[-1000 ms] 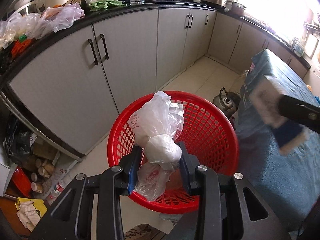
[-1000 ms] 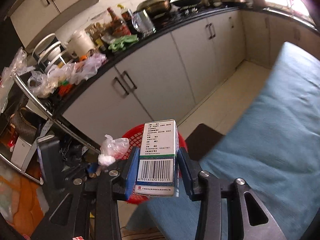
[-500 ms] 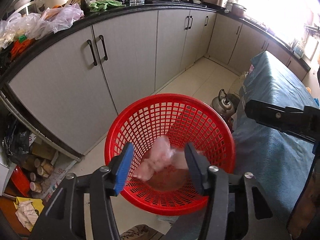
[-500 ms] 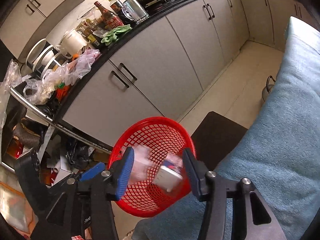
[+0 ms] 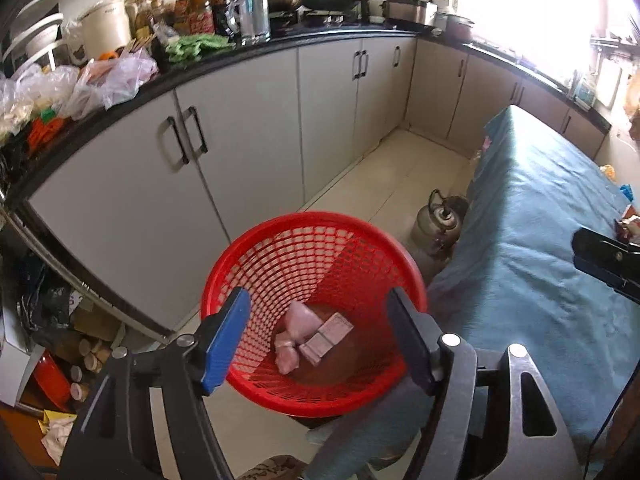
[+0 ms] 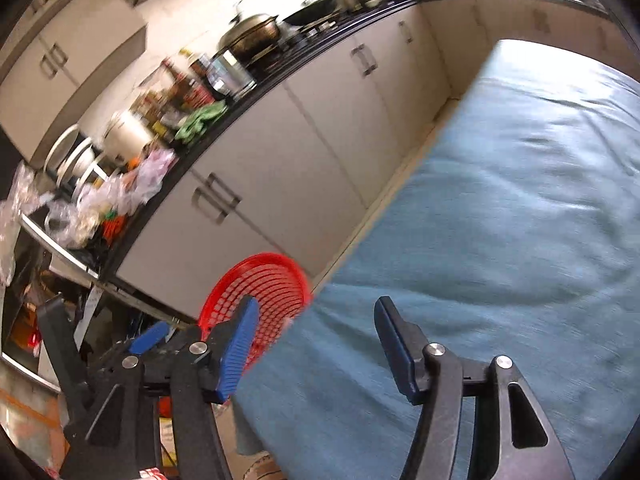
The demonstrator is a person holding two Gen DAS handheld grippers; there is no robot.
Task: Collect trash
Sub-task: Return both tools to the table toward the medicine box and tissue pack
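Both tools stand wide open with nothing between their fingers: the left tool (image 5: 320, 336) hangs directly over the red basket (image 5: 404, 268), and the right tool (image 6: 316, 344) is out over the blue-covered worktop (image 6: 500, 200), with its view blurred.

On the basket floor lie a crumpled plastic bag (image 5: 294, 334) and a small carton (image 5: 326, 336), touching each other, the bag on the 9 o'clock side of the carton. Seen from the left tool, both sit between its fingers and well below them. From the right tool the basket (image 6: 260, 304) is at 9 o'clock to 10 o'clock, partly behind the blue pad of its left finger, just off the worktop's edge.

The step in hand looks like going back for more trash, and it is best done with the fingers kept spread so nothing snags the basket rim on the way out. Something small and colourful (image 5: 626, 224) sits at the far 3 o'clock edge of the worktop in the left view, beyond the other tool (image 5: 608, 264); whether it is trash I cannot tell. I would lift the left tool straight up before swinging it across, and slow the right one enough for a clear look.

A kettle (image 5: 438, 226) stands on the floor beside the basket, at 1 o'clock from it.
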